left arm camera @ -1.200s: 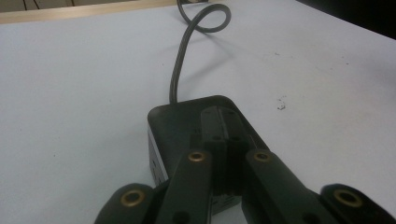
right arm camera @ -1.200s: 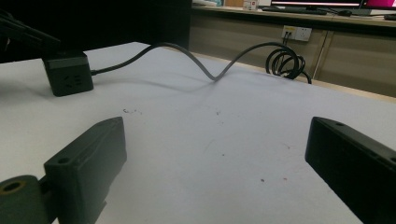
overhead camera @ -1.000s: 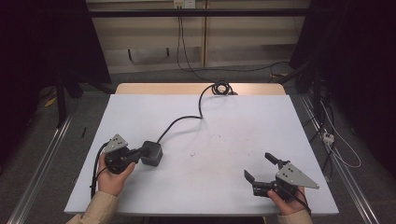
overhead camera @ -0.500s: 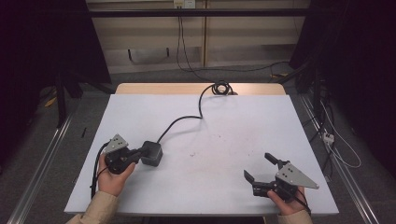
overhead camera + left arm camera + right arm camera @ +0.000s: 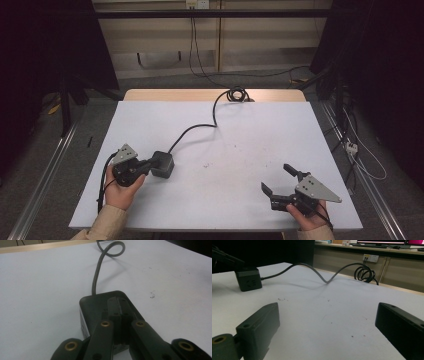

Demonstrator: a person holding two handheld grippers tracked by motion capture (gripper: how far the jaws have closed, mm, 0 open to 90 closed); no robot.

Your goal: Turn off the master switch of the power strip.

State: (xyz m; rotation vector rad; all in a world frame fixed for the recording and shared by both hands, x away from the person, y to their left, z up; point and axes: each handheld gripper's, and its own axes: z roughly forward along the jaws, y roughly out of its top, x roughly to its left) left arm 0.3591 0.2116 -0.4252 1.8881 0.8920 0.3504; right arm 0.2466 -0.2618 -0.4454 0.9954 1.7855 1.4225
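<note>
A black power cube (image 5: pixel 162 164) with a grey cable (image 5: pixel 200 127) sits on the left part of the white table (image 5: pixel 260 130). My left gripper (image 5: pixel 149 166) is shut, and its closed jaws lie on top of the cube (image 5: pixel 97 307), with nothing seen between them. In the left gripper view my left gripper (image 5: pixel 117 301) reaches the middle of the cube's top. My right gripper (image 5: pixel 276 179) rests near the front right of the table with its jaws wide open and empty. In the right gripper view, past my right gripper (image 5: pixel 327 322), the cube (image 5: pixel 249 280) stands far off at the left.
The cable runs from the cube to a coil (image 5: pixel 237 93) at the table's far edge, seen also as a coil (image 5: pixel 364 272) in the right gripper view. Small dark specks (image 5: pixel 206 165) mark the table's middle. Loose wires (image 5: pixel 350 145) lie on the floor to the right.
</note>
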